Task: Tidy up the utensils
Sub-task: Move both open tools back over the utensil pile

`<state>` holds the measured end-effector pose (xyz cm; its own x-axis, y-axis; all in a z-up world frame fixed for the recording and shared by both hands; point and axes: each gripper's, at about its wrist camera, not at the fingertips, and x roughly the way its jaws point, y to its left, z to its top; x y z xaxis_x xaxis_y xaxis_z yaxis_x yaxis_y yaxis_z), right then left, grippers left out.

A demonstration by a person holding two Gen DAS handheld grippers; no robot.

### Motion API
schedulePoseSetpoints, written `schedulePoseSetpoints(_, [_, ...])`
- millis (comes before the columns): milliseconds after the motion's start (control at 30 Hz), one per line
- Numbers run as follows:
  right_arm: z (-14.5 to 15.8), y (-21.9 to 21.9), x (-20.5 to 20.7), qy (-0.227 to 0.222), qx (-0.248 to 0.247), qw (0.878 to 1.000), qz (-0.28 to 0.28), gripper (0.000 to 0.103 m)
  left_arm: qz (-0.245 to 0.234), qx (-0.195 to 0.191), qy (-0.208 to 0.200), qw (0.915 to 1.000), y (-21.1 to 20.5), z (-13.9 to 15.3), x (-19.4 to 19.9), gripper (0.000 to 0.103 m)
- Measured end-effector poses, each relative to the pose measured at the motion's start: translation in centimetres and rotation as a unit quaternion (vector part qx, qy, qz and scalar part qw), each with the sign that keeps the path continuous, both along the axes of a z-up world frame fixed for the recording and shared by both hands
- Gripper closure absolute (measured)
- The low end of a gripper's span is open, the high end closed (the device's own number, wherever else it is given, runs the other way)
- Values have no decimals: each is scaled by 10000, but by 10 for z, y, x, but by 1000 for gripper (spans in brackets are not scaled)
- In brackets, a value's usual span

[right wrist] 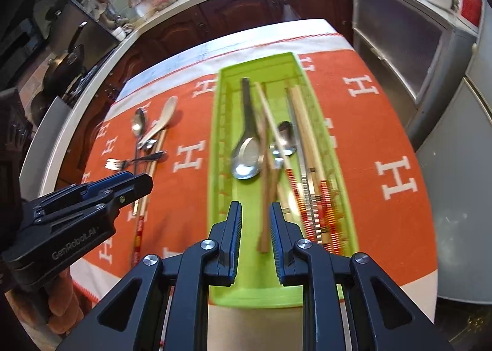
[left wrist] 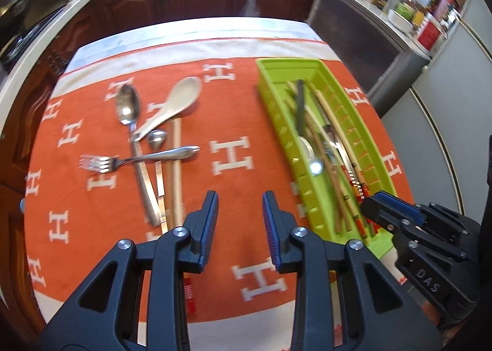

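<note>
lying lengthwise away from the cameras on the table's orange cloth [left wrist: 233, 99], green tray [right wrist: 221, 123] holding a spoon [right wrist: 247, 154] and chopsticks [right wrist: 303, 132], too blurred to count. left of it: two metal spoons, one ceramic spoon [left wrist: 175, 105], one fork [left wrist: 129, 161] lying crosswise. left tongs [left wrist: 240, 211] and right tongs [right wrist: 255, 220] spread, pinching nothing.

Glossy green plastic tray [right wrist: 221, 142], shiny metal fork [left wrist: 101, 163], woven orange cloth [left wrist: 233, 105].

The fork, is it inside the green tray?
No, the fork lies on the orange cloth with the loose utensils, apart from the green tray.
</note>
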<state>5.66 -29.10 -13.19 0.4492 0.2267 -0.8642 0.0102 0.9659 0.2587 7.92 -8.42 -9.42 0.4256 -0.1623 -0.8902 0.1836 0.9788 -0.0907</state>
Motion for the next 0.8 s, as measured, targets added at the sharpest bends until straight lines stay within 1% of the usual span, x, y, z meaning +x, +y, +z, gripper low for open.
schedulePoseSetpoints(233, [15,45,-4,-31,-109,9991,402,84,500,19,-93,9987,54,6,-10,74])
schedulePoseSetpoints(433, [16,90,0,-25,-78,9967,805,79,901,74,-188,9957,105,4,-19,73])
schedulePoseSetpoints(500, [17,106,3,-93,-104,9955,942,76,958,86,-176,9952,117,2,-21,73])
schedulePoseSetpoints(567, [18,123,7,-224,-198,9946,995,65,974,184,-136,9950,127,-4,-23,72])
schedulePoseSetpoints(600, [17,130,10,-274,-204,9944,1004,63,979,236,-119,9948,131,-7,-24,72])
schedulePoseSetpoints(700, [8,150,21,-185,-22,9928,1181,62,940,265,-5,9952,141,-19,-26,72])
schedulePoseSetpoints(800, [-4,171,31,-68,-63,9905,1369,62,933,314,36,9951,148,-27,-28,72])
